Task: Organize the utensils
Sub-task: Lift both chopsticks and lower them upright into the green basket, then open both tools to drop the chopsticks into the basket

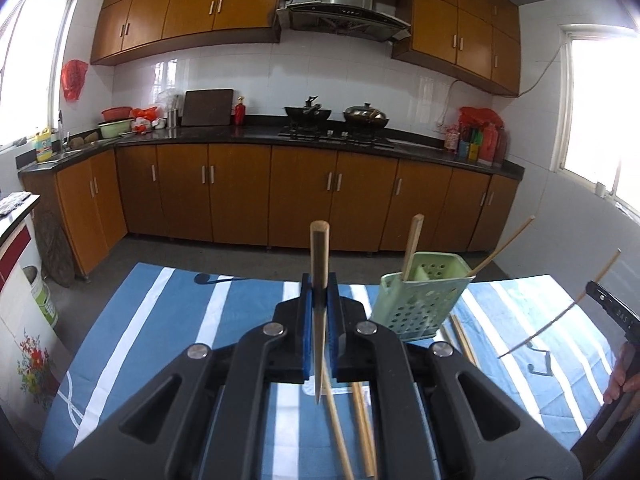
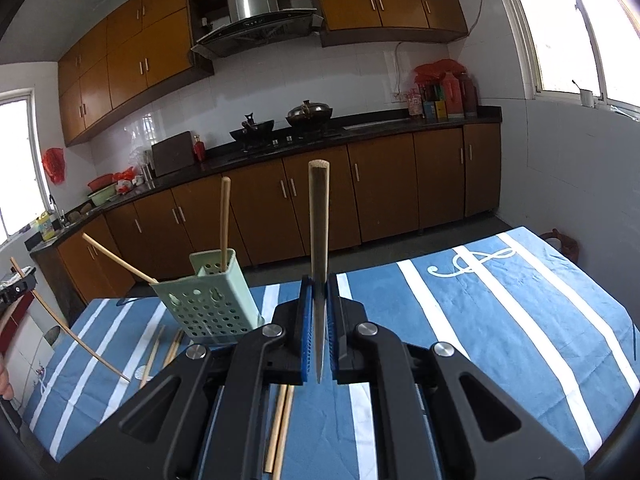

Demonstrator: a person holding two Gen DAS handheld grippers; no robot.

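**Both grippers clamp a chopstick above the striped table**

The left gripper (image 1: 320, 300) is clenched on a wooden chopstick (image 1: 319, 264) that stands nearly upright between its blue pads, thick end up and thin tip pointing down toward the camera. The right gripper (image 2: 319, 300) is likewise closed on a second chopstick (image 2: 319, 216), held the same way.

The pale green perforated utensil holder (image 1: 416, 300) stands on the blue-and-white striped tablecloth (image 1: 160, 320), to the right of the left gripper and to the left of the right gripper. One chopstick in the holder (image 1: 412, 246) stands almost upright, and another (image 1: 504, 246) leans outward over its rim.

Loose chopsticks on the cloth (image 1: 362, 428) lie under the left gripper, with a further pair (image 1: 464, 338) just beside the holder's base. In the right wrist view, two more (image 2: 280, 428) lie side by side below the gripper.

At the right edge of the left wrist view, a person's hand (image 1: 620, 380) grips the other tool's handle.
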